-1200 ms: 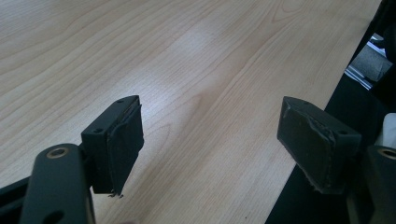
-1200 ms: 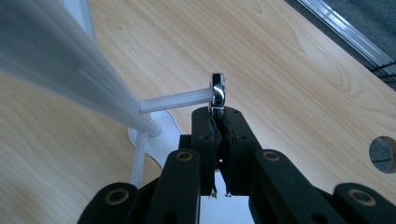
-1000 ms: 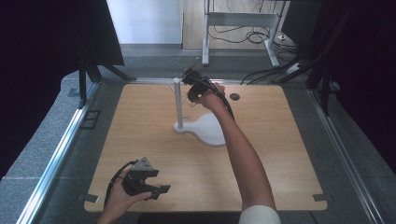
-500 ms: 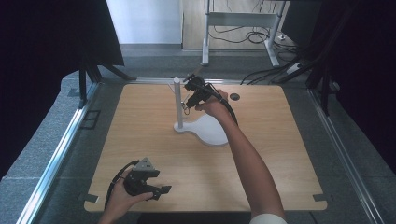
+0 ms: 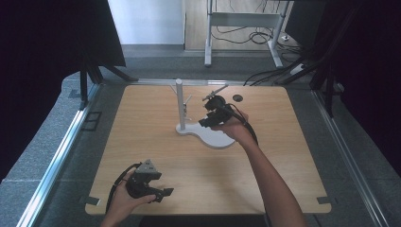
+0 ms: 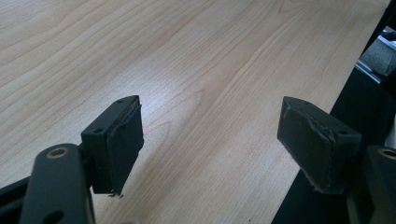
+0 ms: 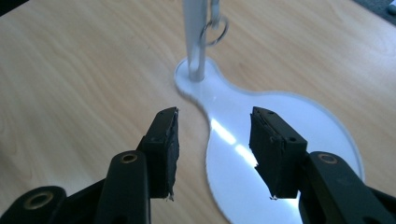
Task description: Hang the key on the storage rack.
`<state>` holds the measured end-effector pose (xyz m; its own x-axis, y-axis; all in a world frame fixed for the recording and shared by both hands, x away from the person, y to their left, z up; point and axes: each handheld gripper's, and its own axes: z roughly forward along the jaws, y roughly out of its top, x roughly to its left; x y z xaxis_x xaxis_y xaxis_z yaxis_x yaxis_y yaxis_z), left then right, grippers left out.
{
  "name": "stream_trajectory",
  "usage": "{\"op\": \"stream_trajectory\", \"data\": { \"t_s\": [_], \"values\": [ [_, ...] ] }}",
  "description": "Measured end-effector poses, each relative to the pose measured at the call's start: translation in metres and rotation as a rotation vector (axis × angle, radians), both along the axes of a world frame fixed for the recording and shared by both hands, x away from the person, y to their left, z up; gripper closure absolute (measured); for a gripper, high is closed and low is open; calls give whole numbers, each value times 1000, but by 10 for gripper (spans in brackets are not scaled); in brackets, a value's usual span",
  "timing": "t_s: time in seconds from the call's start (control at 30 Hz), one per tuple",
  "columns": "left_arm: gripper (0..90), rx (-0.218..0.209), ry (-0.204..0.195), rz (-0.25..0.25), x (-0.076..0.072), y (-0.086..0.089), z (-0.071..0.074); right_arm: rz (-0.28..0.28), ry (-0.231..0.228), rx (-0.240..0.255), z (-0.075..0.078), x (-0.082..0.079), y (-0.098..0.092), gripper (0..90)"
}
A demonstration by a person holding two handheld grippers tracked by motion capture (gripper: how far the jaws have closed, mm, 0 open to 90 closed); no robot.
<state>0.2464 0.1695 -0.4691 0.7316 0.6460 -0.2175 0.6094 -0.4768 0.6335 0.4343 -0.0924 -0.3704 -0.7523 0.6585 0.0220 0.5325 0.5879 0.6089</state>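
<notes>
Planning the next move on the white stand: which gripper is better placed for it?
Right. The right gripper, jaws just opened and empty, hangs over the stand by its post. The left gripper rests open at the table's near edge.

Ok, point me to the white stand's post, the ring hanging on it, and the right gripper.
post (image 7: 195, 37), right gripper view, its middle.
ring (image 7: 215, 31), right gripper view, on the wire loop.
right gripper (image 7: 214, 149), right gripper view, midway between its fingertips.

right tool (image 5: 204, 122) jaws apart over white stand base (image 5: 218, 139), left tool (image 5: 163, 193) at table edge (image 5: 208, 212)
</notes>
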Motion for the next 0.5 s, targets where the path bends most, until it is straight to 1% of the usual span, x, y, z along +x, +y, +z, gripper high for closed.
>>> {"op": "stream_trajectory", "data": {
  "t_s": [0.03, 0.07, 0.1, 0.13, 0.17, 0.2, 0.23, 0.27, 0.3, 0.33, 0.37, 0.4, 0.43, 0.5],
  "values": [
    [230, 0, 0, 0, 0, 0, 0, 0, 0, 0, 0, 0, 0, 524],
    [230, 2, 1, -1, 0, 0, 0, 6, -1, 14, -6, -10, -8, 524],
    [230, 4, 1, -1, 0, 0, -1, 6, -1, 14, -6, -10, -8, 524],
    [230, 7, 2, 0, 1, 0, -1, 7, 2, 26, -15, -21, -17, 524],
    [230, 6, 3, 4, 1, -1, -2, 10, 0, 29, -17, -24, -20, 524],
    [230, 6, 3, 4, 1, -1, -2, 10, 0, 29, -17, -24, -20, 524],
    [230, 7, 3, 6, 1, -1, -2, 14, 4, 40, -26, -34, -28, 523],
    [230, 14, 2, 5, 1, -1, -2, 17, 2, 43, -28, -38, -30, 522],
    [230, 14, 2, 5, 1, -1, -2, 17, 2, 43, -28, -38, -30, 522],
    [230, 16, 2, 3, 1, 0, -2, 27, 0, 51, -35, -47, -37, 522],
    [230, 13, 4, 8, 1, -1, -2, 33, 3, 55, -38, -52, -39, 522],
    [230, 13, 4, 8, 1, -1, -2, 33, 3, 55, -38, -52, -39, 522],
    [230, 14, 4, 10, 1, 0, -2, 39, 2, 63, -46, -63, -45, 515],
    [230, 15, 5, 13, 1, 0, -2, 41, -2, 63, -48, -66, -47, 512]
  ]
}}
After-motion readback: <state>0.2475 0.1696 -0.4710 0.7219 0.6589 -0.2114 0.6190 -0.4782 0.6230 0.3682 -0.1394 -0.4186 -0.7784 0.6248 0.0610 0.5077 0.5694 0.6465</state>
